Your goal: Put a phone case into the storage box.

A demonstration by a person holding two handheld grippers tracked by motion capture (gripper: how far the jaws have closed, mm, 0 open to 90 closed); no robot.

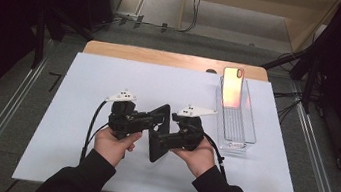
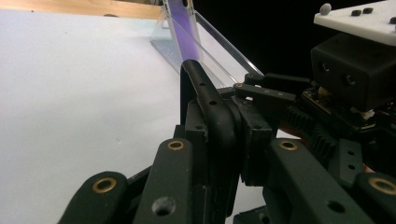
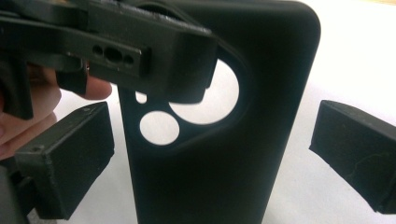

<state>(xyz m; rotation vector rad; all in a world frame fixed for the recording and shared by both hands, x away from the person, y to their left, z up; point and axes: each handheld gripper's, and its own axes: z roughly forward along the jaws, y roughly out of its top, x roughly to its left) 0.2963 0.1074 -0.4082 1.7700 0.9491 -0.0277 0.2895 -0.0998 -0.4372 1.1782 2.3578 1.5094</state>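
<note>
Black case held above the desk, clamped by the left gripper. Right gripper jaws stand apart around it, pads clear. Case's lower end is cut off in the right gripper view.

Left gripper has its jaws clamped on the black case, seen edge-on and rising upright from between them. Just to the right, touching distance, sits the right gripper with its white plate on top. Behind, a clear tray rests on the white tabletop, a phone propped inside.
</note>
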